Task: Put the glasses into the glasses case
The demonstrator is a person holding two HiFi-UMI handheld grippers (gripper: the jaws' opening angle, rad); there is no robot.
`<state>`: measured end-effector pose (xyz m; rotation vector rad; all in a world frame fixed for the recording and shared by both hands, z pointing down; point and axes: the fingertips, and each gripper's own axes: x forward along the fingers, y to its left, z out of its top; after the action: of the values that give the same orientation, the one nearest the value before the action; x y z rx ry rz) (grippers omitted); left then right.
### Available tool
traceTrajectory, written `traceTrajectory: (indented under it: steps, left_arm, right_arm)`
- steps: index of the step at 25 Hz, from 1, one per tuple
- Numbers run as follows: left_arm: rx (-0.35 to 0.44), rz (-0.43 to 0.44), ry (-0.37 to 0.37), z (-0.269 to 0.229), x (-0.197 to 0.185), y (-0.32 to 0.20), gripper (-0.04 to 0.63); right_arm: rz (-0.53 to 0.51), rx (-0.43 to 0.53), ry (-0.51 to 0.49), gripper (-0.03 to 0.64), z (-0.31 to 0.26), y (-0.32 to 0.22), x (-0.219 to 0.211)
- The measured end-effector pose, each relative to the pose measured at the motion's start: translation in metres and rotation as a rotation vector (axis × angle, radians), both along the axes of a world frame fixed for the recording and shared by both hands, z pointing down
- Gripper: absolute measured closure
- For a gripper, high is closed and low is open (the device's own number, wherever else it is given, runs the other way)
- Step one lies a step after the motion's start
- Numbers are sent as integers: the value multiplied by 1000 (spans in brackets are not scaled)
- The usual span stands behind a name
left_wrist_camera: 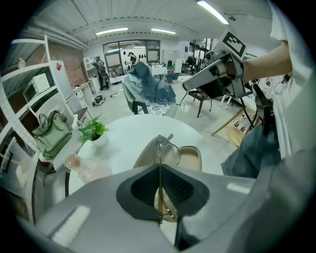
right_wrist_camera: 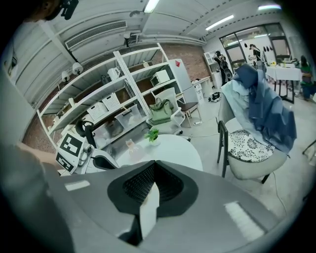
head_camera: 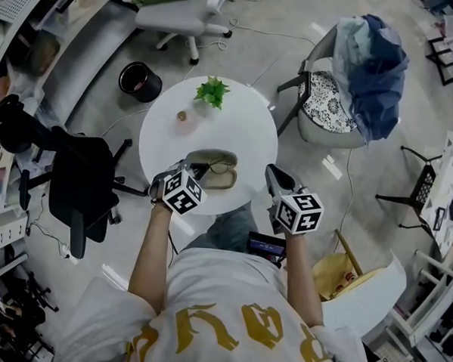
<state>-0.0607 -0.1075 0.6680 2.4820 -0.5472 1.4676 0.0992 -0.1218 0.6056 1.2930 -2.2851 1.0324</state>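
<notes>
Your left gripper point(left_wrist_camera: 159, 170) has its jaws pinched right down on the glasses point(left_wrist_camera: 166, 147). The thin frame runs edge-on straight up between the pads, and one lens pokes out past the tips. The right gripper point(right_wrist_camera: 154, 168) has its jaws closed with nothing in them. It's hanging just off the near right edge of the tabletop point(head_camera: 161, 135), not touching anything.

So I'd say the pickup is done and the drop-off isn't. The glasses case point(left_wrist_camera: 191, 159) lies open near your edge of the tabletop, tan lining up, and the glasses are right at its mouth. I honestly can't tell from any view whether they're resting on the lining or just above it. What's left, by my reckoning, is to settle them in, let go, and probably shut the lid. The free right gripper looks well placed for that.

Not much around to get in your way:
- **On the tabletop:** a small potted plant point(head_camera: 211, 91) and a crumpled bit of clear plastic point(left_wrist_camera: 81, 167) sit on the far side, well apart from the case.
- **Off the tabletop:** a black office chair point(head_camera: 79, 180) is on your left, a chair draped with blue clothes point(head_camera: 369, 63) is on your right, and a black bin point(head_camera: 139, 81) is on the floor.

None of it is between you and the case.
</notes>
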Motion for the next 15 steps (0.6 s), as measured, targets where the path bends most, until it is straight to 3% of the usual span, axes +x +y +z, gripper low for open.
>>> traceTrajectory:
  steps: [15]
  left_arm:
    - [-52,97,-91,34,11,5,578]
  right_arm:
    - [0,-34,3,589,12,-10,13]
